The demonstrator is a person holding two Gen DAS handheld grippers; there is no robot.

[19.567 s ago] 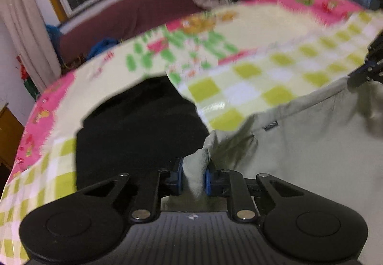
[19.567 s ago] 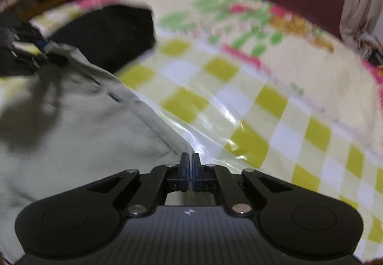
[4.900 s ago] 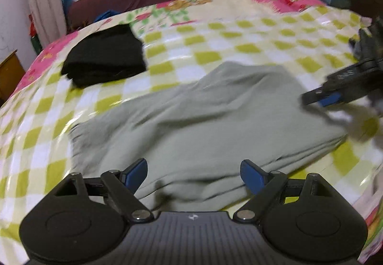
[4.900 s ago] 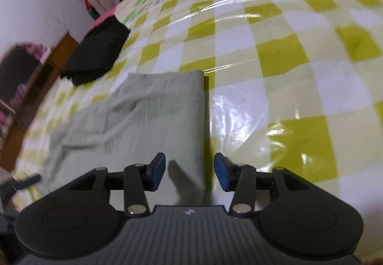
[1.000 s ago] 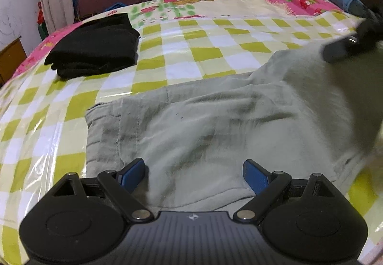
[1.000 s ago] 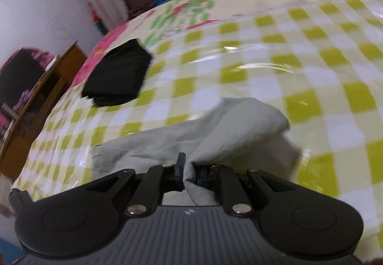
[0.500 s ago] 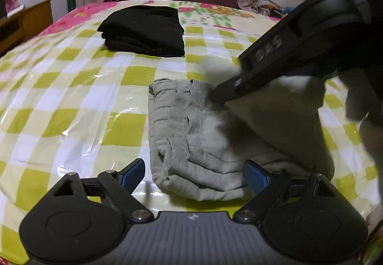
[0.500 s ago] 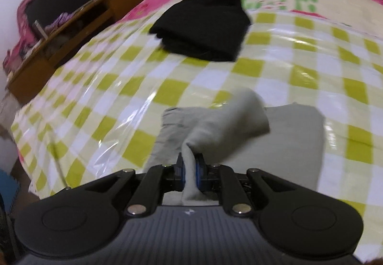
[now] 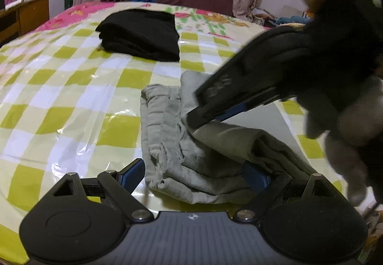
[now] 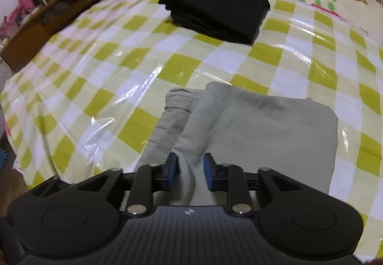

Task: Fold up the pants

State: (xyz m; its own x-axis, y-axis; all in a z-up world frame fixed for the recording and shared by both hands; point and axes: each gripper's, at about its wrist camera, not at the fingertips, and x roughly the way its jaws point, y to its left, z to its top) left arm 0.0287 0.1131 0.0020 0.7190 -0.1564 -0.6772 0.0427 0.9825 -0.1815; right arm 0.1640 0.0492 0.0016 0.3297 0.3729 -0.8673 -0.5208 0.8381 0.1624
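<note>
Checked bedcover (image 9: 71,102) spreads ahead; left gripper (image 9: 195,175) gapes wide and empty, folded pants (image 9: 191,145) between its fingers. Right view: right gripper (image 10: 189,170), jaws just parted, pants fold (image 10: 251,126) loose between them.

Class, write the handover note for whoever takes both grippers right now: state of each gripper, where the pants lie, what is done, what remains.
Right gripper: jaws have just been opening; a ridge of the grey pants stands between the pads, no longer pinched.
Left gripper: open, empty, at the near edge of the bundle.
Grey pants: folded into a compact stack on the checked cover, in front of the black folded garment.
Done: legs folded over.
Left: draw the right gripper clear, flatten the raised top layer, square the edges if needed.
</note>
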